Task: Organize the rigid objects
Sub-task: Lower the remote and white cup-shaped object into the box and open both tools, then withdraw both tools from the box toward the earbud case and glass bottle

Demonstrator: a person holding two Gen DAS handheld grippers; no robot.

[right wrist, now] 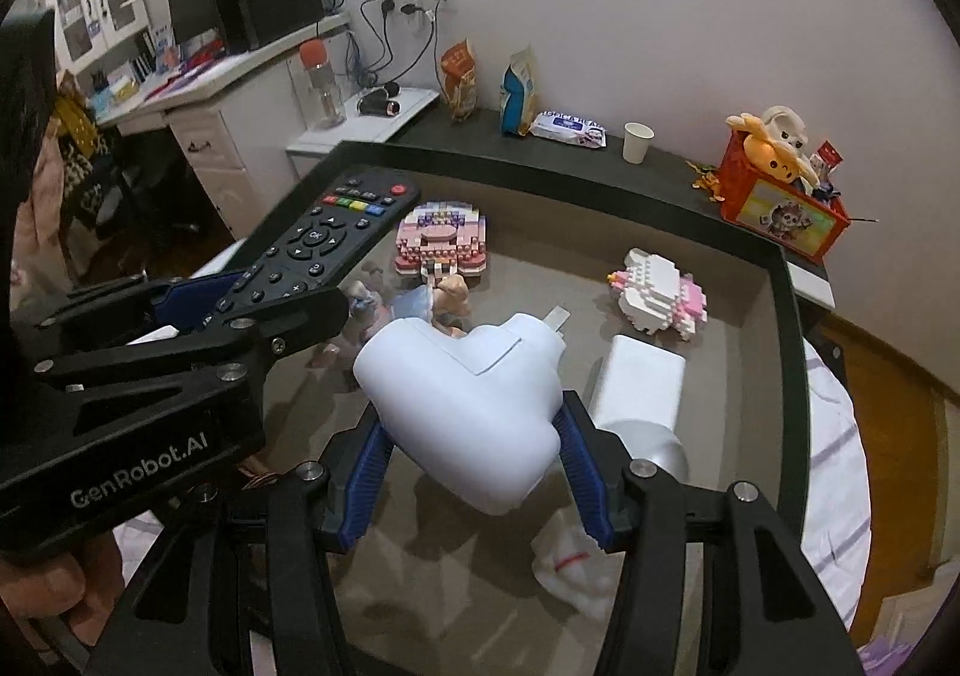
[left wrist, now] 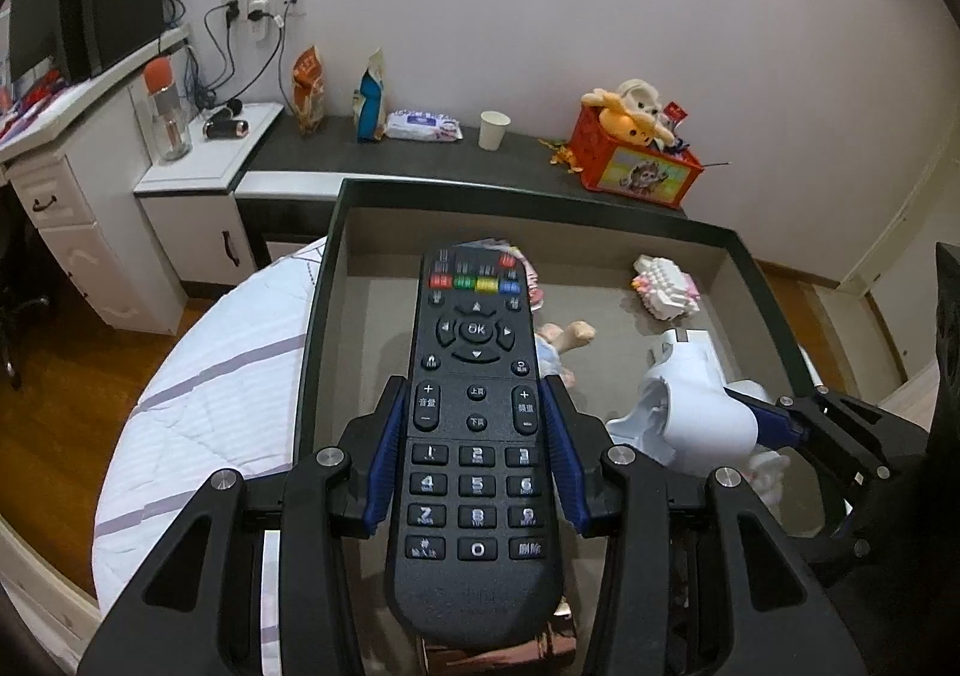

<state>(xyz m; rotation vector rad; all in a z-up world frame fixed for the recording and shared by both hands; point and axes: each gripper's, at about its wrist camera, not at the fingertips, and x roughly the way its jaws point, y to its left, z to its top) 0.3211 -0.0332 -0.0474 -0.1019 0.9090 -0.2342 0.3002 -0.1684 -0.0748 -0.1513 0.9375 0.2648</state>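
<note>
Left gripper [left wrist: 477, 454]: jaws clamped on the two long sides of a black plastic remote control [left wrist: 477, 436], keypad facing the camera, its top end pointing toward the upper centre of the left wrist frame. The remote hangs above a dark-rimmed tray with a grey-brown floor [left wrist: 327, 280].

Right gripper [right wrist: 474, 466]: jaws clamped on a white rounded plastic appliance body [right wrist: 462, 406], held above the same tray, centre of the right wrist frame.

Lying on the tray floor: a pink and white brick-built block model [right wrist: 441, 241] at upper centre, a white and pink brick figure [right wrist: 657, 292] to its right, a small doll in a blue dress [right wrist: 441, 301] between them and the appliance, and a white rectangular box [right wrist: 639, 385] at right.
</note>
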